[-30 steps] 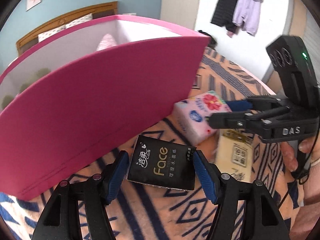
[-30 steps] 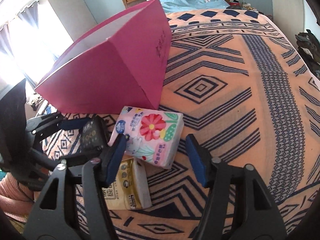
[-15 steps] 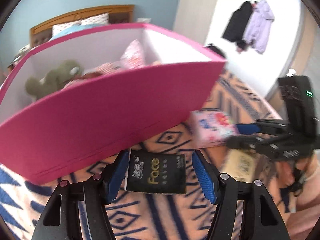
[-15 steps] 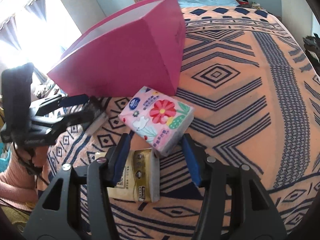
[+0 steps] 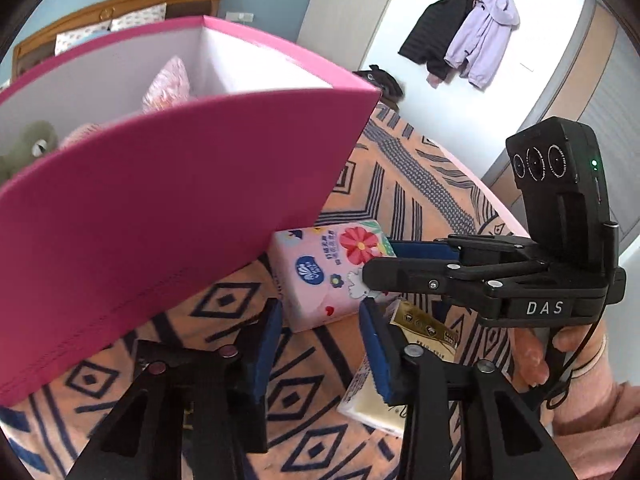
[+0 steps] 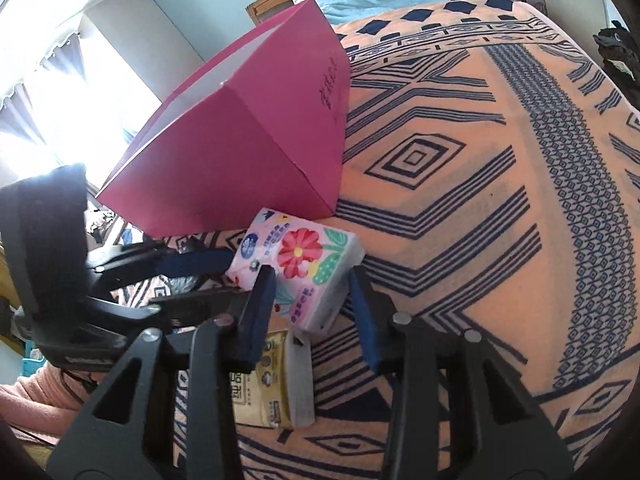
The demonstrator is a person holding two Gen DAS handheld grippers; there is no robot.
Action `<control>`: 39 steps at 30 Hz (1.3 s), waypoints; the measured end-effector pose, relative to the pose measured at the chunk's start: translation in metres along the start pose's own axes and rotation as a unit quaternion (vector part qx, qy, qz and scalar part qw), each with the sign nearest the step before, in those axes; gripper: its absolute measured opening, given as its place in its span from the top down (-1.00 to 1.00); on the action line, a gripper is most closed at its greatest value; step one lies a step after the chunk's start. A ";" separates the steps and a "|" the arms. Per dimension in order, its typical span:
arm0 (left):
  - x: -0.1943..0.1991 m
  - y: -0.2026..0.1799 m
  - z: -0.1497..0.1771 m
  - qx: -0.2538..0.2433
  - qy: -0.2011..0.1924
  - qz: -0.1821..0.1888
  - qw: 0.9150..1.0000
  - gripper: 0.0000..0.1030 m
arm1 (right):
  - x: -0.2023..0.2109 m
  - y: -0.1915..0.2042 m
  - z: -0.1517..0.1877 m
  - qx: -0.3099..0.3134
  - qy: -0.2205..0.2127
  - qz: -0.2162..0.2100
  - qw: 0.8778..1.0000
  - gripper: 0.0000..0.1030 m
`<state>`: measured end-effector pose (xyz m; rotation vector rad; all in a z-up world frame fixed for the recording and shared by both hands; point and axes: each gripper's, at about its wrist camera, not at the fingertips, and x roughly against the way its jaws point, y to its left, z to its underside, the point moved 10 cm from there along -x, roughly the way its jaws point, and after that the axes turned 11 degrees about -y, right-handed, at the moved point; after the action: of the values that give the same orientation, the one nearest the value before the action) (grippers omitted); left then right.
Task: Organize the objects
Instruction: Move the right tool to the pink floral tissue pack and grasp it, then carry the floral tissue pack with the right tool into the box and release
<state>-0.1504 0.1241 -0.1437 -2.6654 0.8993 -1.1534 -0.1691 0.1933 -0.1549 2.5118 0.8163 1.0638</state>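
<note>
The patterned bedspread (image 6: 480, 200) lies open and unobstructed to the right. The pink box (image 6: 260, 152) stands at upper left, its near corner just beside the floral tissue pack (image 6: 296, 256). The right gripper (image 6: 310, 280) has just been closing, and its pads now press both sides of this pack. The pack overlaps the yellow tissue pack (image 6: 260, 396). The left gripper (image 5: 320, 312) has just closed to a narrow gap, with nothing between its pads.

box (image 5: 168, 208): magenta | blanket (image 6: 500, 208): orange, navy geometric | tissue pack (image 6: 298, 258): pink, red flower
</note>
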 end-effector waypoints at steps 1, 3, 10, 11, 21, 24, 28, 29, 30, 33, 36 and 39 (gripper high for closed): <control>0.000 0.000 0.001 0.003 0.001 0.003 1.000 0.29 | 0.000 0.001 0.000 0.001 0.000 -0.001 1.000 0.22; -0.001 -0.001 0.001 0.007 -0.001 0.005 1.000 0.29 | -0.001 0.002 0.000 0.002 0.001 -0.002 1.000 0.23; 0.010 -0.004 0.002 0.013 -0.008 0.015 1.000 0.29 | 0.000 0.006 0.000 0.011 -0.002 0.000 1.000 0.23; 0.013 -0.005 0.002 0.012 -0.012 0.016 1.000 0.29 | 0.002 0.008 -0.001 0.014 -0.003 0.000 1.000 0.23; 0.044 -0.013 -0.006 0.009 -0.046 0.022 0.999 0.29 | 0.019 0.033 -0.007 0.044 -0.026 -0.010 0.999 0.23; 0.053 -0.015 -0.006 0.007 -0.055 0.022 0.998 0.29 | 0.025 0.042 -0.010 0.054 -0.033 -0.014 0.998 0.23; 0.066 -0.018 -0.014 0.002 -0.072 0.022 0.997 0.29 | 0.034 0.053 -0.014 0.069 -0.044 -0.021 0.996 0.23; 0.070 -0.018 -0.015 0.001 -0.076 0.022 0.997 0.29 | 0.036 0.056 -0.016 0.073 -0.047 -0.021 0.996 0.23; 0.074 -0.019 -0.018 -0.001 -0.081 0.022 0.997 0.29 | 0.039 0.060 -0.018 0.078 -0.051 -0.022 0.995 0.23; 0.083 -0.023 -0.027 -0.009 -0.094 0.020 0.995 0.29 | 0.046 0.069 -0.026 0.090 -0.062 -0.027 0.994 0.23; 0.091 -0.024 -0.036 -0.014 -0.108 0.017 0.994 0.29 | 0.054 0.079 -0.035 0.103 -0.075 -0.033 0.991 0.23; 0.098 -0.024 -0.046 -0.017 -0.121 0.015 0.992 0.29 | 0.059 0.088 -0.047 0.118 -0.088 -0.037 0.988 0.23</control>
<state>-0.1176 0.0957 -0.0418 -2.7301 0.9200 -0.7931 -0.1355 0.1609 -0.0482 2.6958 1.0265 0.7461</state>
